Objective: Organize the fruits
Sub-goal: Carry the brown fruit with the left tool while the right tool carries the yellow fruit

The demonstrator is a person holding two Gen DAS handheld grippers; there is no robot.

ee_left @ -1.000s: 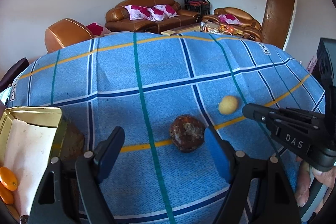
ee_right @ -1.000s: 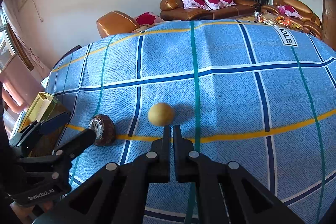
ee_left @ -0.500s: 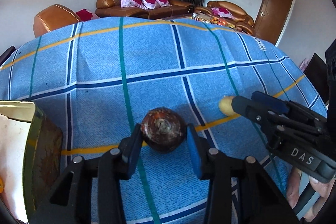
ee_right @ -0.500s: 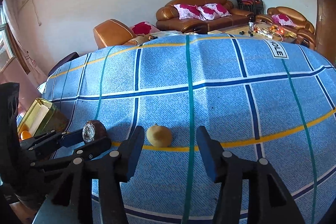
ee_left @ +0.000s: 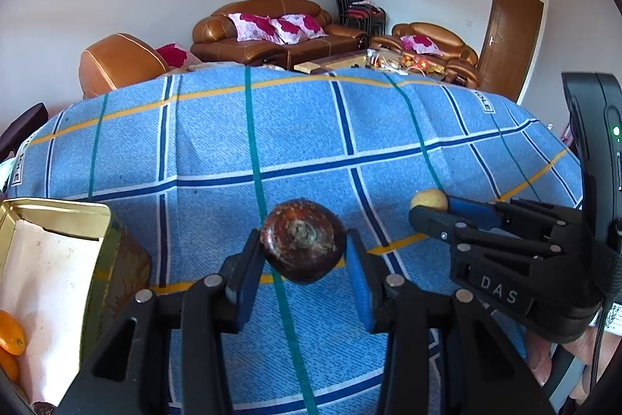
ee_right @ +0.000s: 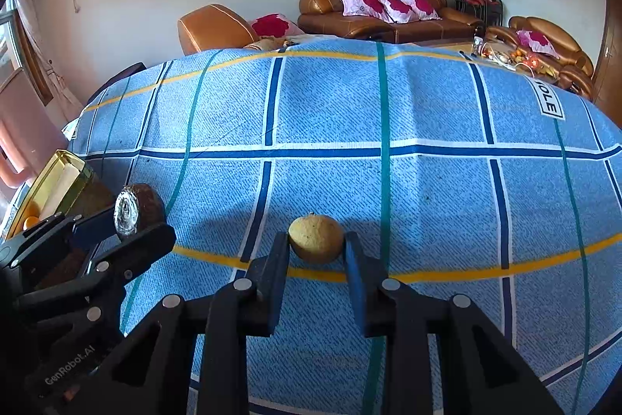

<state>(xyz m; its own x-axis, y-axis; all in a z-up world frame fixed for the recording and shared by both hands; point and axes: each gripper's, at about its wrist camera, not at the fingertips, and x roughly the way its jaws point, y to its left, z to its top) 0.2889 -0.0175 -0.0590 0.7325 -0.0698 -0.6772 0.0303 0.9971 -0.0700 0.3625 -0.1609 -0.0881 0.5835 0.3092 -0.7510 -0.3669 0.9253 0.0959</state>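
Note:
My left gripper (ee_left: 303, 251) is shut on a dark brown round fruit (ee_left: 304, 246) and holds it just above the blue checked cloth; the fruit also shows in the right wrist view (ee_right: 138, 211). My right gripper (ee_right: 315, 244) is shut on a small yellow fruit (ee_right: 316, 238), which rests low on the cloth by the yellow stripe; the fruit also shows in the left wrist view (ee_left: 428, 200). A gold tin box (ee_left: 58, 211) with white paper lining and oranges (ee_left: 11, 337) stands at the left.
The tin box shows at the far left in the right wrist view (ee_right: 58, 177). The blue cloth (ee_right: 350, 111) covers the whole table. Brown sofas (ee_left: 280, 34) and a door (ee_left: 509, 37) lie beyond the far edge.
My left gripper closed on the brown fruit and raised it slightly. My right gripper opened, moved forward and closed around the yellow fruit.

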